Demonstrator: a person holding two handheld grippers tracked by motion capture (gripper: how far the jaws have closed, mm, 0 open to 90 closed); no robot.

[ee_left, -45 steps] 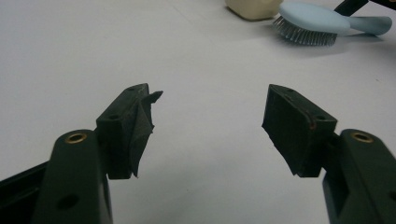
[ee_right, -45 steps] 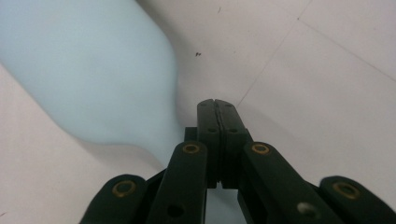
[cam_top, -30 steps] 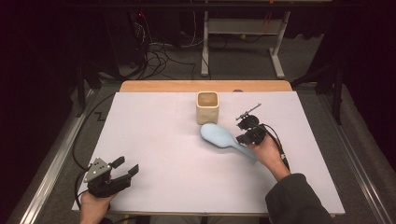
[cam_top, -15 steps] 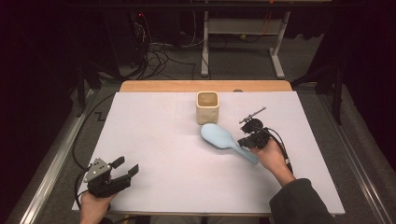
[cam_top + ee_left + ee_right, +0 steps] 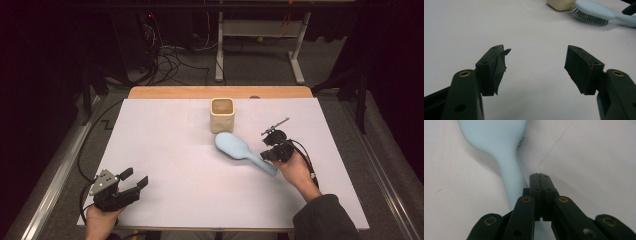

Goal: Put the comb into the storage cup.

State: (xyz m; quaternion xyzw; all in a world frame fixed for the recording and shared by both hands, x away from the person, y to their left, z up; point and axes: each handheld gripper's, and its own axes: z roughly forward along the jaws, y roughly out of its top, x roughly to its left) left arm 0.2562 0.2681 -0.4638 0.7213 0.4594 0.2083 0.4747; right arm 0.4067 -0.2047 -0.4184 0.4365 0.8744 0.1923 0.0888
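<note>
Item one, the light blue hairbrush (image 5: 239, 149): lying on the white table cover (image 5: 165, 150) a little right of centre, bristles down as the left gripper view (image 5: 591, 12) shows, its oval head pointing toward 10 o'clock and its handle running toward 4 o'clock. Item two, the cream square cup (image 5: 222, 115): standing upright just beyond the brush head at 12 o'clock from it, very close to it, though contact cannot be told. Item three, the right gripper (image 5: 274, 150): sitting at the handle end of the brush, at 3 o'clock from the table's centre, held in the person's right hand (image 5: 295, 170); in the right gripper view (image 5: 540, 178) its jaws are pressing flat together with nothing between them, hanging directly over the handle (image 5: 510, 177), the tips just beside its right edge; whether they are touching it cannot be told. Item four, the left gripper (image 5: 131, 186): resting near the table's front left corner, at 8 o'clock from the centre, well apart from the brush, held in the left hand (image 5: 100, 220); in the left gripper view (image 5: 535, 65) its jaws are standing wide apart and holding nothing, with bare table between them.
</note>
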